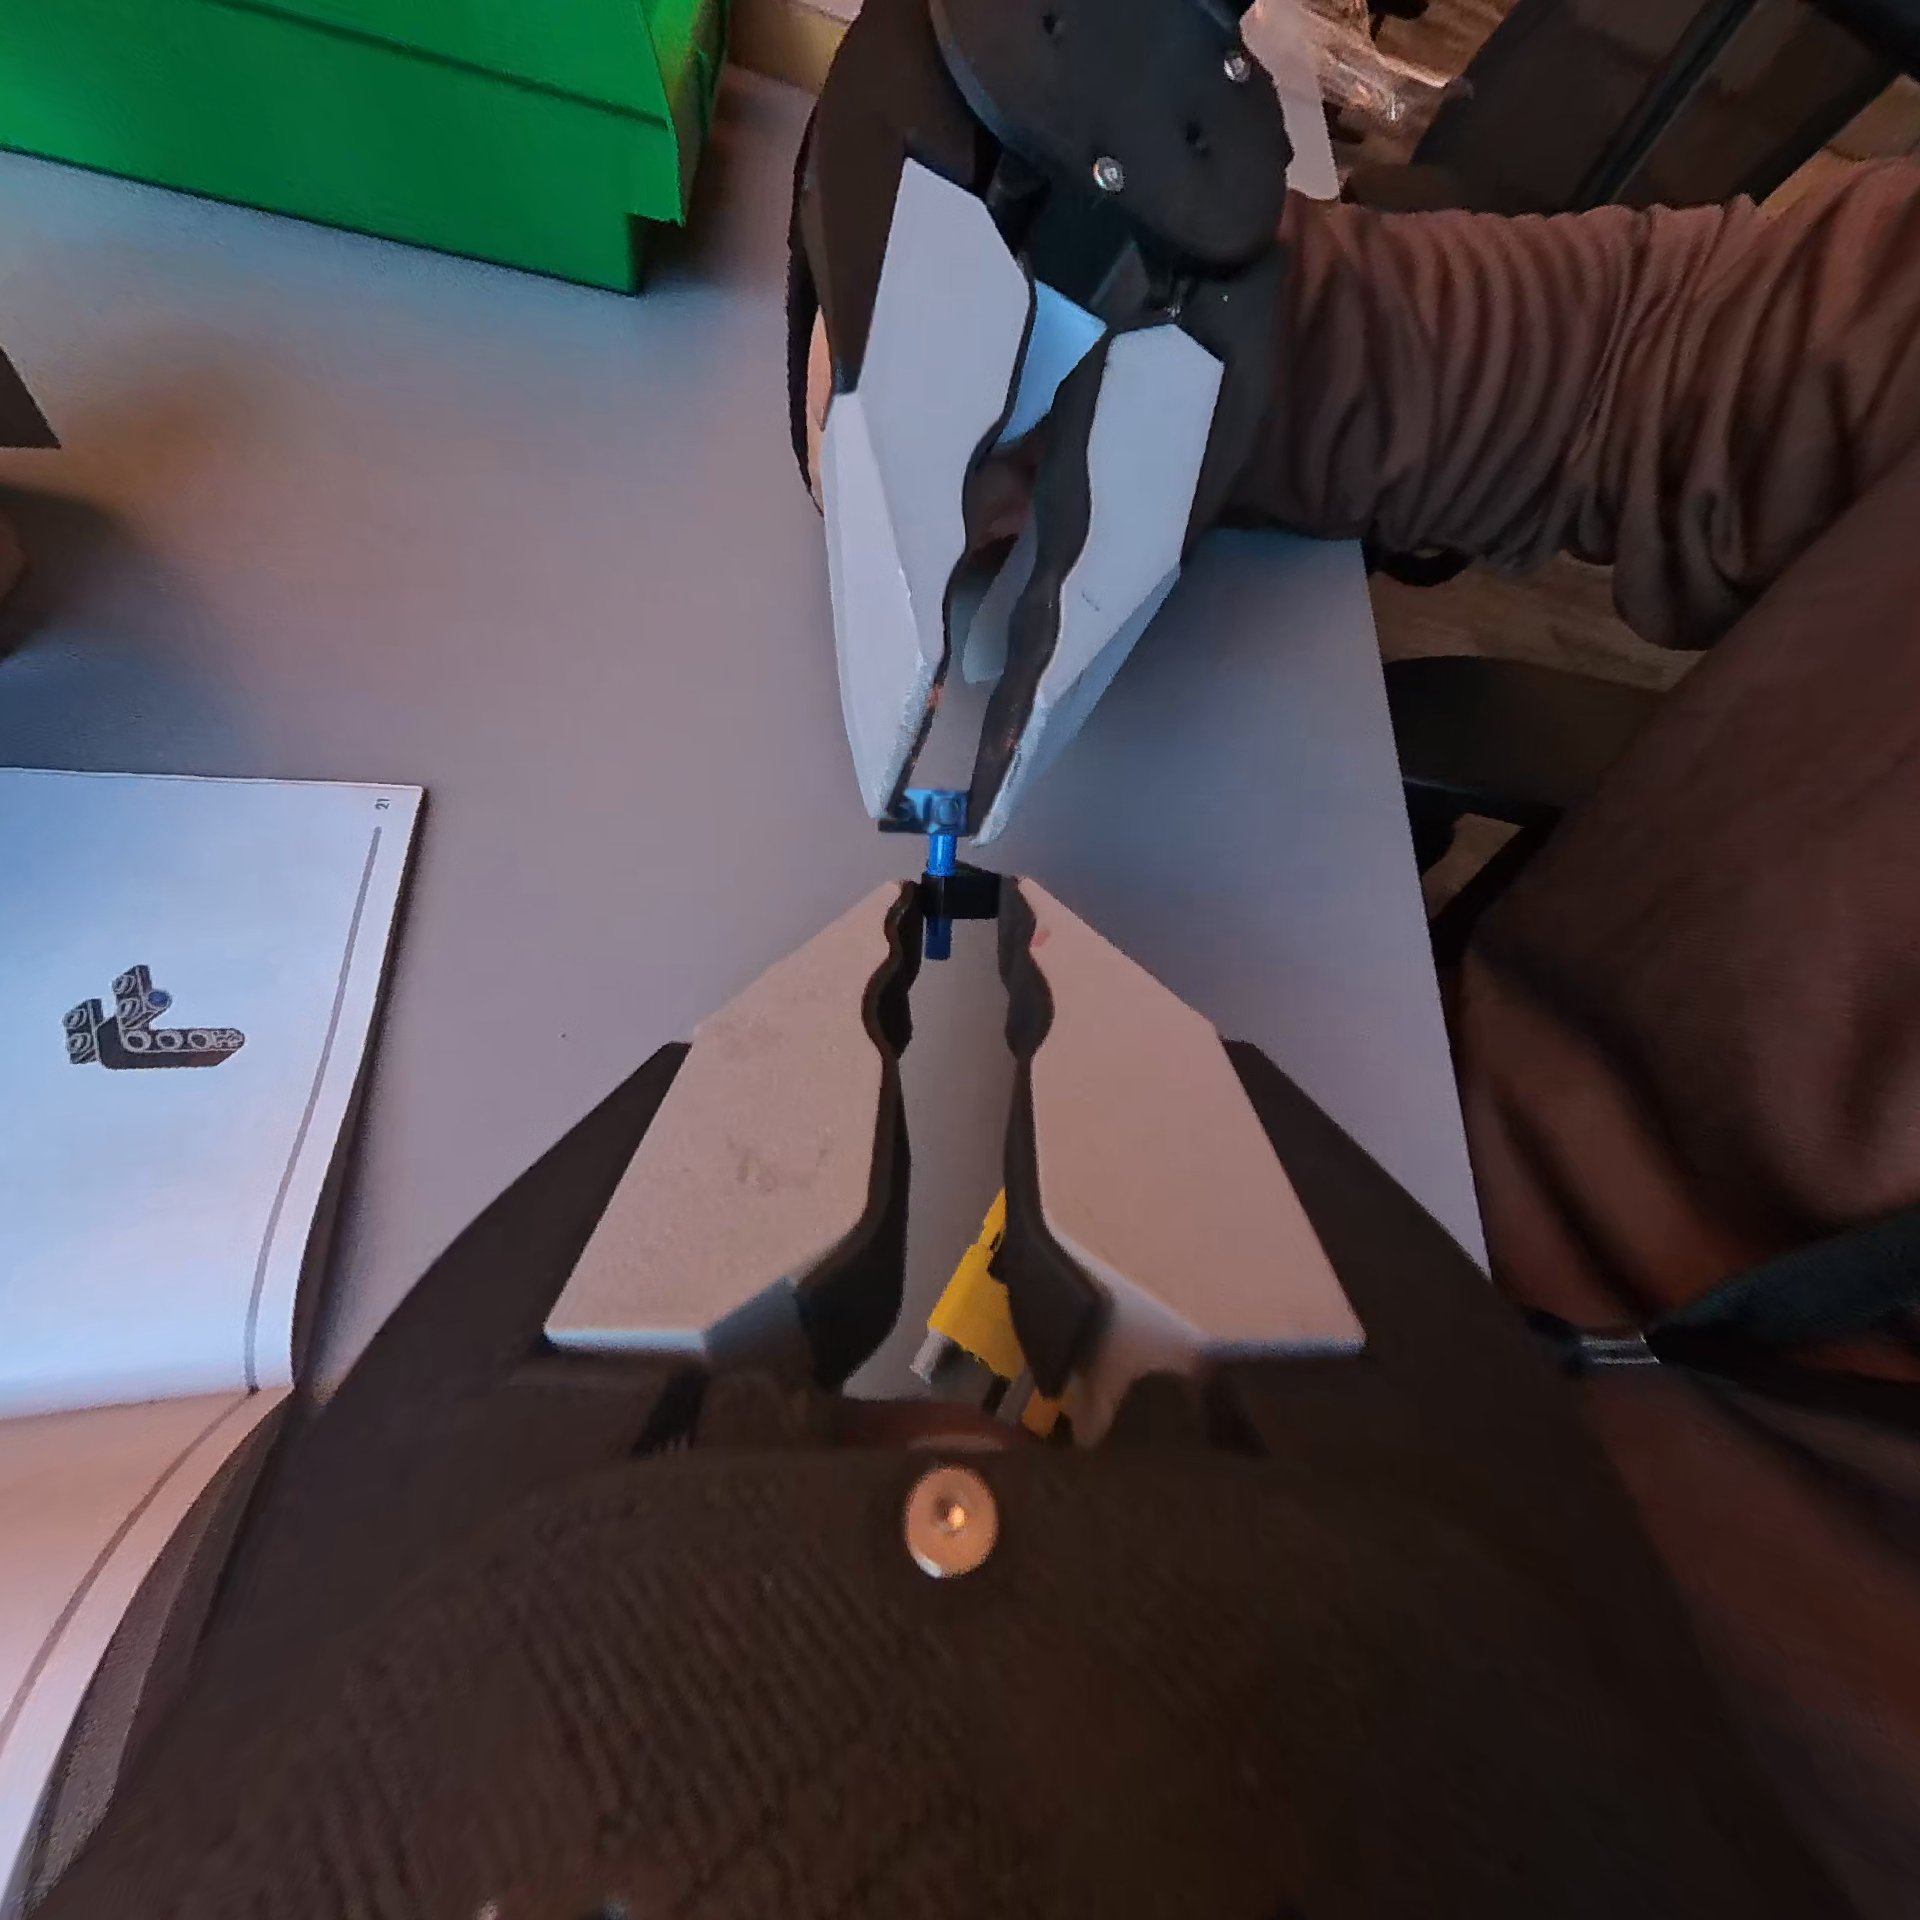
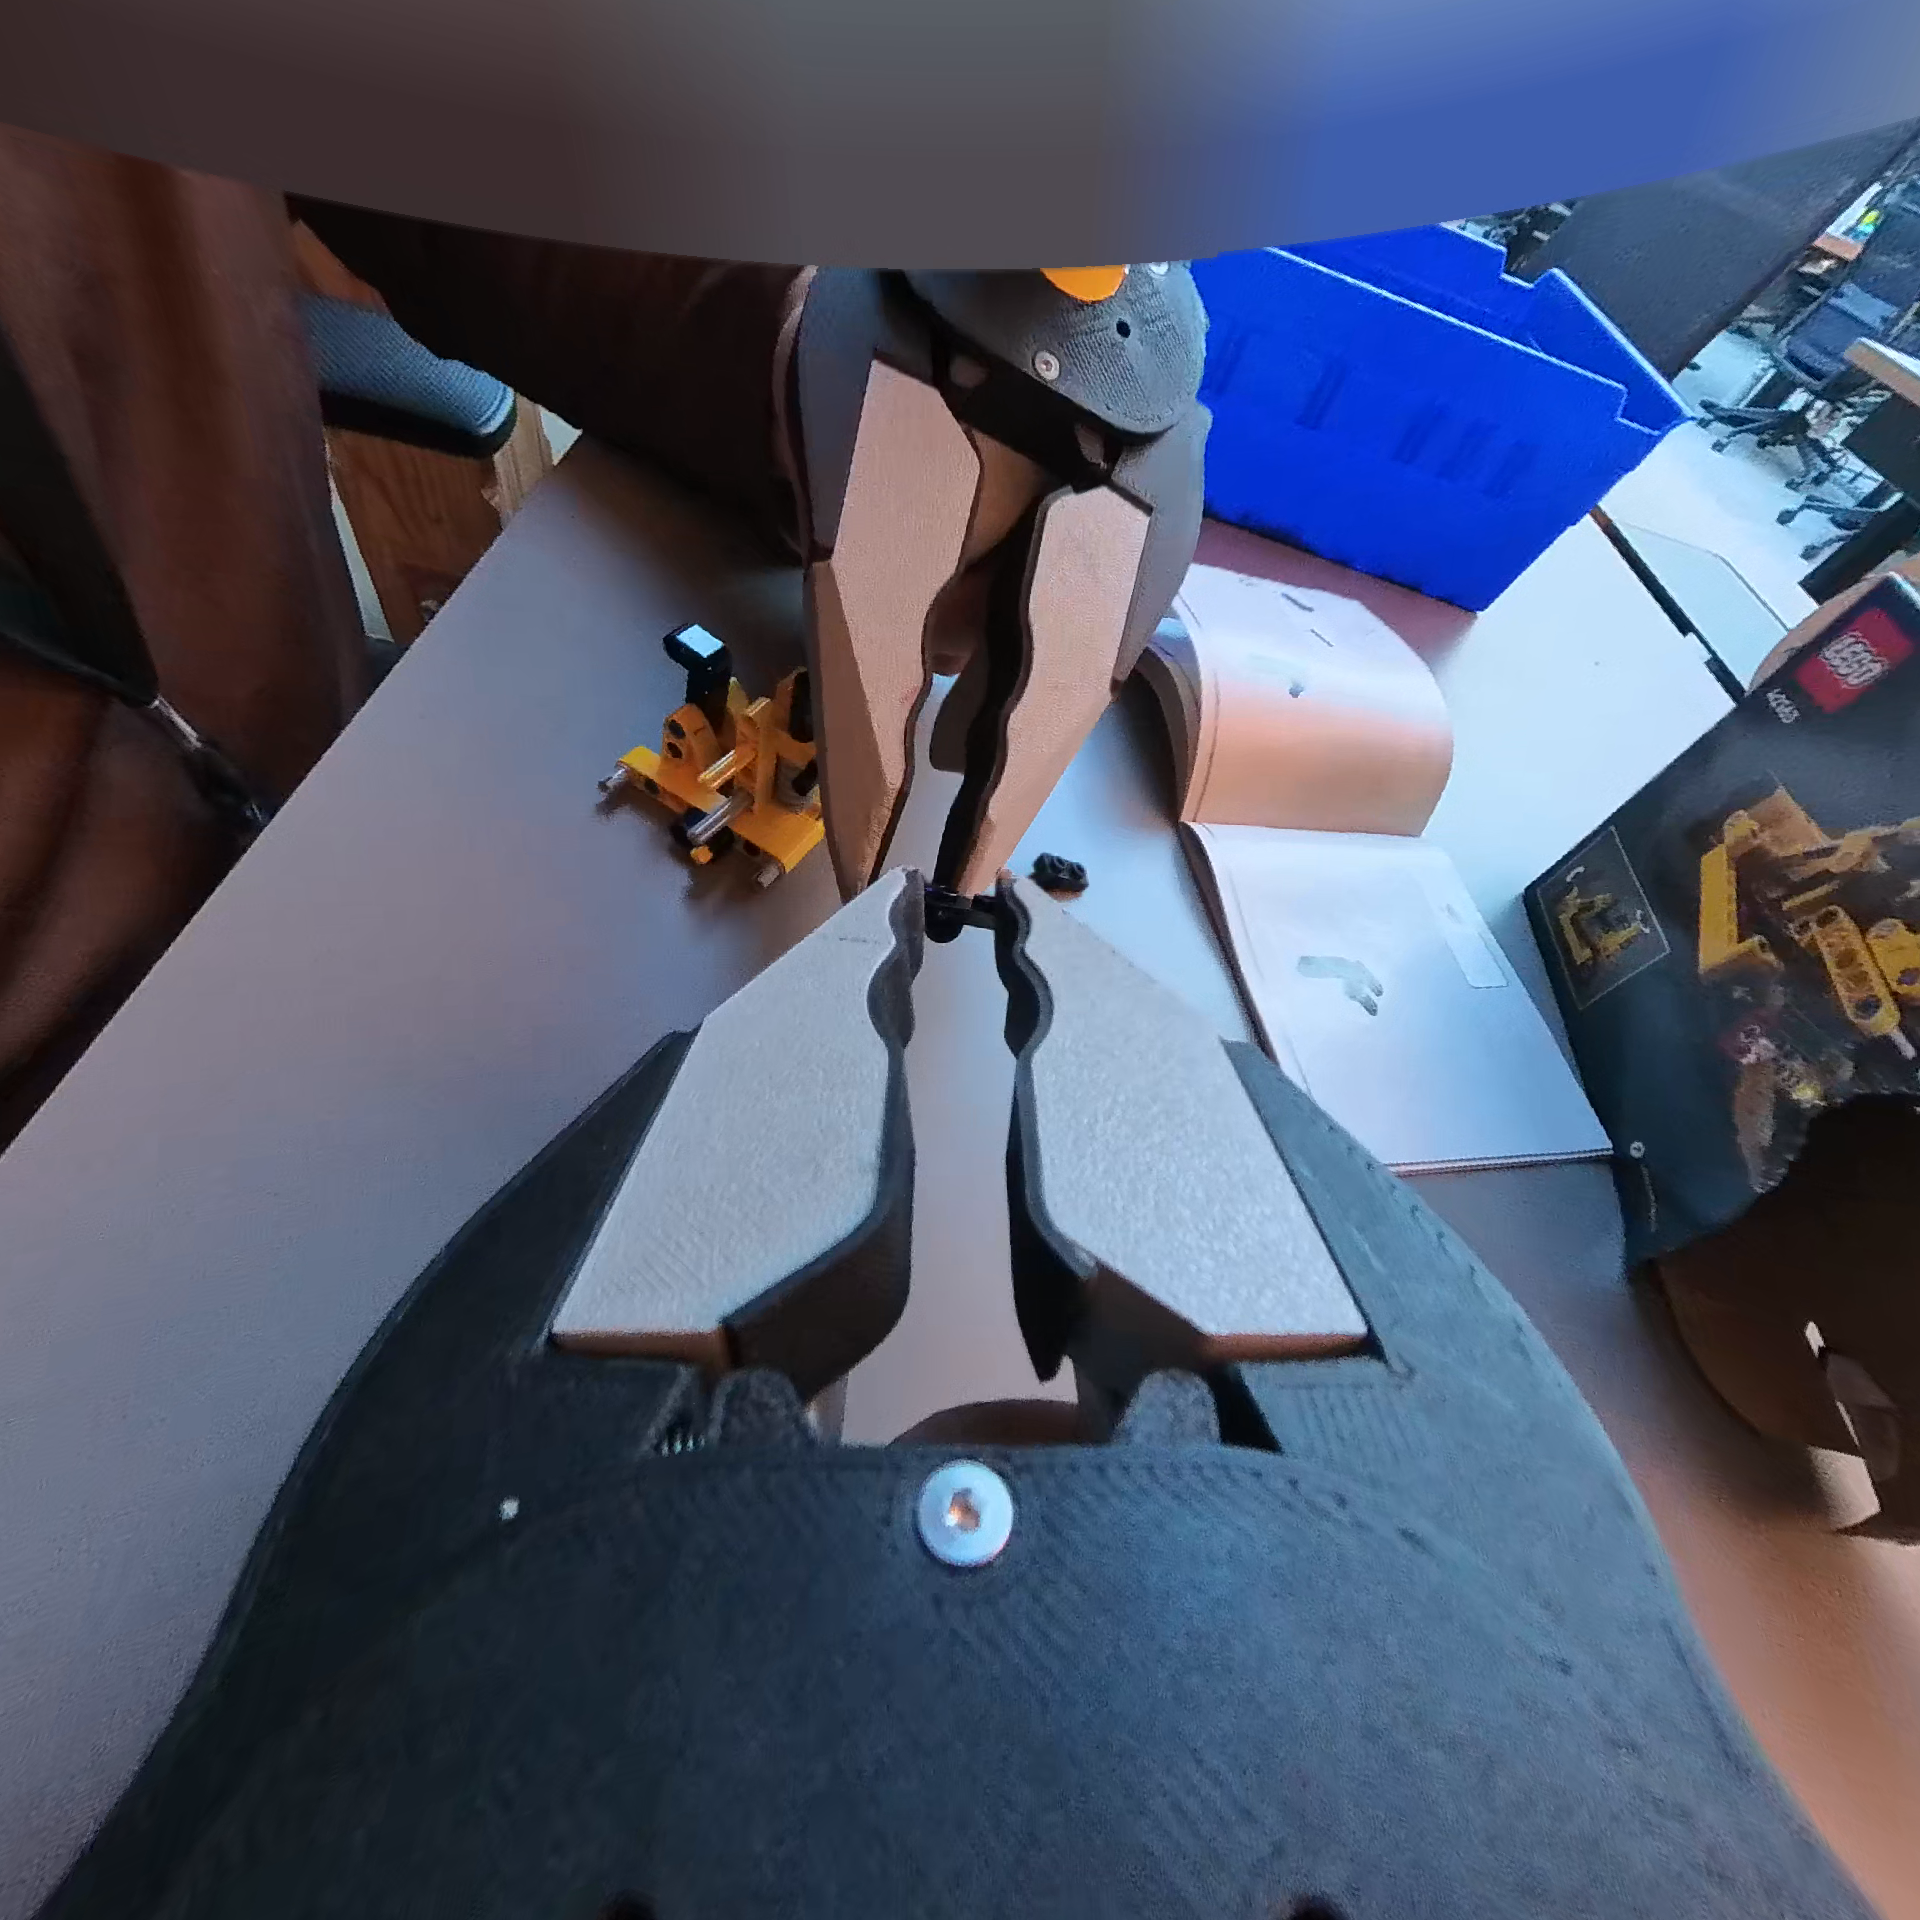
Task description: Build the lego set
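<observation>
My left gripper [image 1: 958, 894] is shut on a small black connector [image 1: 966, 899]. A blue pin [image 1: 940, 854] runs through the connector. My right gripper [image 1: 935, 821] comes in from above, tip to tip with the left, and is shut on a small black and blue piece [image 1: 933, 808] at the pin's top end. In the right wrist view my right gripper [image 2: 961, 904] clamps the black piece [image 2: 961, 916], and the left gripper [image 2: 943, 878] meets it from the far side. Both are held above the grey table [image 1: 582, 582]. A part-built yellow model [image 2: 727, 769] stands on the table; it also shows between my left fingers [image 1: 982, 1309].
An open instruction booklet [image 1: 187, 1091] lies to the left; it also shows in the right wrist view [image 2: 1382, 987]. A loose small black piece [image 2: 1060, 871] lies near it. The set's box [image 2: 1745, 966], a blue bin [image 2: 1434, 436] and a green box [image 1: 343, 114] stand around. A person's sleeve [image 1: 1558, 364] is at the table edge. Only a small space, under 4 cm, lies between the two pairs of fingers.
</observation>
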Action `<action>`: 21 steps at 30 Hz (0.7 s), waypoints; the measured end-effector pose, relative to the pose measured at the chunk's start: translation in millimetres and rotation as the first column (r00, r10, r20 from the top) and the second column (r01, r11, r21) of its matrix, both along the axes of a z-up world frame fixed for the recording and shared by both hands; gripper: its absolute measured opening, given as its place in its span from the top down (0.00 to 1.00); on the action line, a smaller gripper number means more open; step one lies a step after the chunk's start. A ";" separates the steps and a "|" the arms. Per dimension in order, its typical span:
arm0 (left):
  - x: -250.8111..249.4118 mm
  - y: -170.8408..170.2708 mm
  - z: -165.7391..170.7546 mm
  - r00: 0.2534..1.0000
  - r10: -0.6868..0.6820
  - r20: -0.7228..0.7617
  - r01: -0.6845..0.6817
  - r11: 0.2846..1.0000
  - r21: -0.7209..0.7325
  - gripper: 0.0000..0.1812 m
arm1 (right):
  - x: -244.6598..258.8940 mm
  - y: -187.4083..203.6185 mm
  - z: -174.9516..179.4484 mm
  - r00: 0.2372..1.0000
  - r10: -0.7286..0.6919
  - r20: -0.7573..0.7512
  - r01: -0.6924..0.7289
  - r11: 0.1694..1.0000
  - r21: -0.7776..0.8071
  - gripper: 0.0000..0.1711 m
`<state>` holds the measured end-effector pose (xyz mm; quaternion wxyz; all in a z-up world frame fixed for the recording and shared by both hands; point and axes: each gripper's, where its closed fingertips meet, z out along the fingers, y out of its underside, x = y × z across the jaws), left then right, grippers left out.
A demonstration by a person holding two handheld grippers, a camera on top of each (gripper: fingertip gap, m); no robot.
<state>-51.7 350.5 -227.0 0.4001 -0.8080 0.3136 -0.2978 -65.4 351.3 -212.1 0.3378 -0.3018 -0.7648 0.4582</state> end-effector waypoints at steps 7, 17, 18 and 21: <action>4.0 -1.1 -3.2 1.000 -0.012 -0.020 0.012 1.000 0.005 0.94 | 1.3 -2.2 -1.9 0.999 0.024 0.022 -0.024 1.000 -0.010 0.94; -0.6 4.4 -7.0 0.980 0.009 -0.198 0.023 0.987 0.157 0.93 | 1.9 3.5 -9.2 0.992 0.013 0.123 -0.005 0.998 -0.063 0.93; -0.3 4.8 -6.1 0.980 0.010 -0.198 0.023 0.986 0.167 0.93 | 2.1 3.7 -11.4 0.991 0.010 0.137 -0.002 0.998 -0.057 0.93; -3.4 6.4 -3.3 0.978 0.024 -0.208 0.015 0.982 0.186 0.93 | 1.8 2.6 -14.8 0.990 0.007 0.138 -0.004 1.000 -0.022 0.97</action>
